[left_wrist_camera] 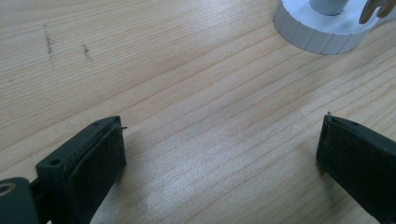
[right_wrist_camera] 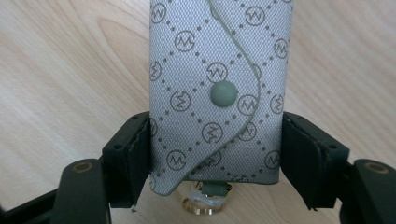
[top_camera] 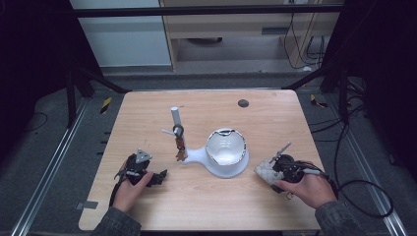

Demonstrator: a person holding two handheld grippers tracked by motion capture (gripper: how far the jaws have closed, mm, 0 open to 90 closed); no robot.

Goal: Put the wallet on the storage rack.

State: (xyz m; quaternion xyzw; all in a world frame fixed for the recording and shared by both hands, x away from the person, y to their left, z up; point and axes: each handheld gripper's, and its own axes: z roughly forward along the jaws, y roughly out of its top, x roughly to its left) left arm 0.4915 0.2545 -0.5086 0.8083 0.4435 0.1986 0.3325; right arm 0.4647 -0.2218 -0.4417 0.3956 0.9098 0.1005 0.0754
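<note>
The right gripper [right_wrist_camera: 215, 158] has its jaws pressed against both sides of a grey patterned key case [right_wrist_camera: 217, 88] lying on the table [top_camera: 275, 123], right of the white stand [top_camera: 223, 164]. The left gripper [left_wrist_camera: 219, 144] rests wide open, holding nothing.

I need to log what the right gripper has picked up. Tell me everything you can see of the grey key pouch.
The key pouch is grey woven fabric printed with a diamond grid of dots and round monograms. A curved flap closes with a grey snap stud, and a gold ring shows at its near end. It lies flat on the wooden table, clamped on both sides by the right gripper.
</note>
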